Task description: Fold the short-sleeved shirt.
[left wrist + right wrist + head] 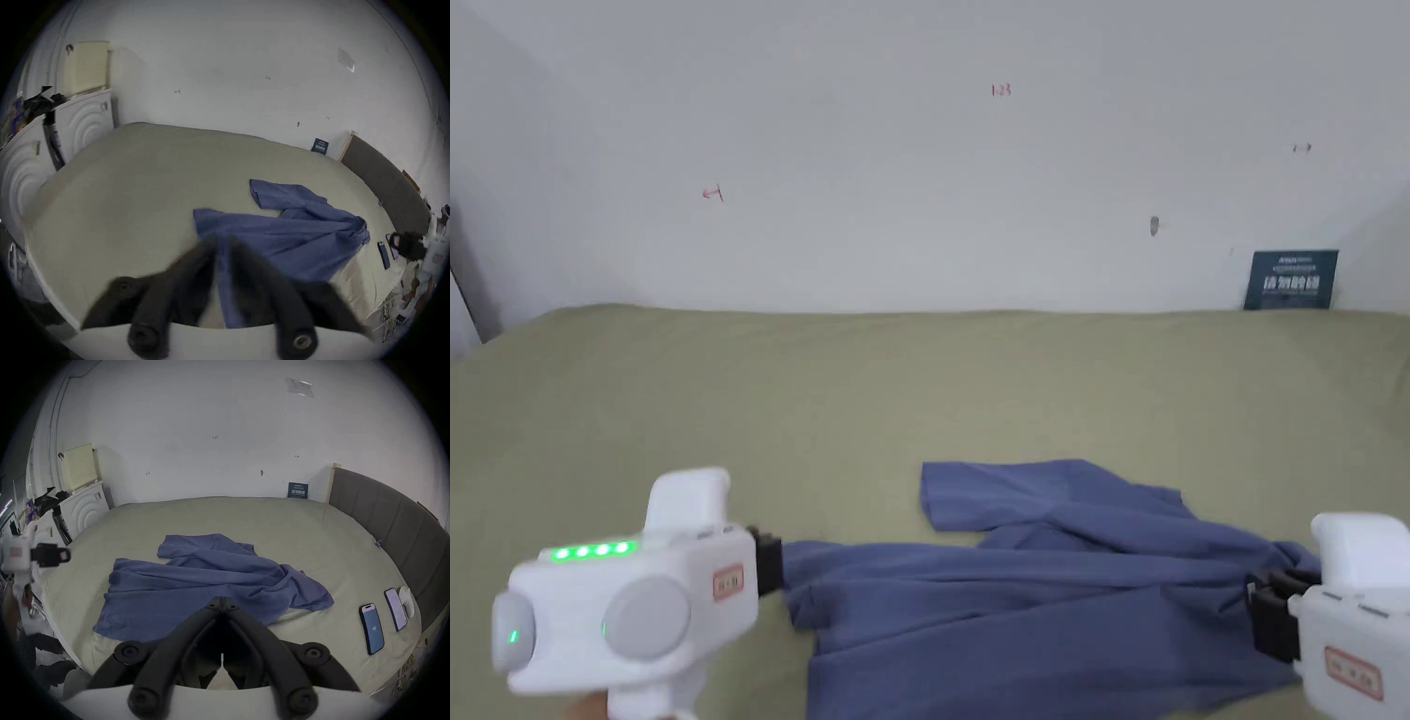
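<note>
Lying rumpled on the matte olive-green bed sheet (919,403): a blue short-sleeved shirt (1031,600) of soft, thin cloth, spread wide across the near half of the bed. One sleeve flat and squarish toward the wall, long shallow creases running sideways through the body, the fabric bunching into deeper folds toward the right end.

At the shirt's left edge, the left gripper (773,562): glossy white plastic housing, rounded grey knob, a row of green lights, black jaws pointing at the cloth. Blurred in its own view, jaws close to one another with blue showing in the narrow gap; cannot tell whether clamped on the fabric or merely in front of it.

At the gathered right end, the right gripper (1261,609), same white shell and black jaws. In its own view (222,600), angular black jaws drawn together tip to tip over the shirt; cannot tell whether any cloth is caught between them.

On the sheet to the right, well apart from the shirt, two slim rectangular phones (371,628) side by side, screens lit. Beyond them, a grey padded headboard (389,530) in upright panels. Behind the bed, a smooth white wall (919,187).
</note>
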Tool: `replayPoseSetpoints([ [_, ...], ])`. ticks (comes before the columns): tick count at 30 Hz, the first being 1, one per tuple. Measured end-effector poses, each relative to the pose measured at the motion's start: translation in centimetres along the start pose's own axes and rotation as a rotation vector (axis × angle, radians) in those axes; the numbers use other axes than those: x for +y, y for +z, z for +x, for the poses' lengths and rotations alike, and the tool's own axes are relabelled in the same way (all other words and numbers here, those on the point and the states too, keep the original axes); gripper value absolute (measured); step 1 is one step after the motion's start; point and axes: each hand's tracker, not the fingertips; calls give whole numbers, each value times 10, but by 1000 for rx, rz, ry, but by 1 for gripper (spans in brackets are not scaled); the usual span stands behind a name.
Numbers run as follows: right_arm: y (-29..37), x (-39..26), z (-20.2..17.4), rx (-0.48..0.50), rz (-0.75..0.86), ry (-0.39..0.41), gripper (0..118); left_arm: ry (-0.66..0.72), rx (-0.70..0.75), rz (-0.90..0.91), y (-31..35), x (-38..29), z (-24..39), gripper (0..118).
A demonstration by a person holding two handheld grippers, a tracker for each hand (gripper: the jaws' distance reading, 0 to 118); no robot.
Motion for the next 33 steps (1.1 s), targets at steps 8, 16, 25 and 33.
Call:
replayPoseSetpoints([
  [8,-11,-2,39,-43,-72,-6,1,-88,20,-338,-154,66,-2,114],
  [16,-18,-11,73,-115,-136,-35,1,-7,177,-611,-237,28,10,79],
  [25,-71,23,121,-99,-258,-119,48,-67,58,-549,-204,31,34,2],
  [33,-168,61,134,-64,-388,-183,88,-30,18,-563,-207,30,25,2],
])
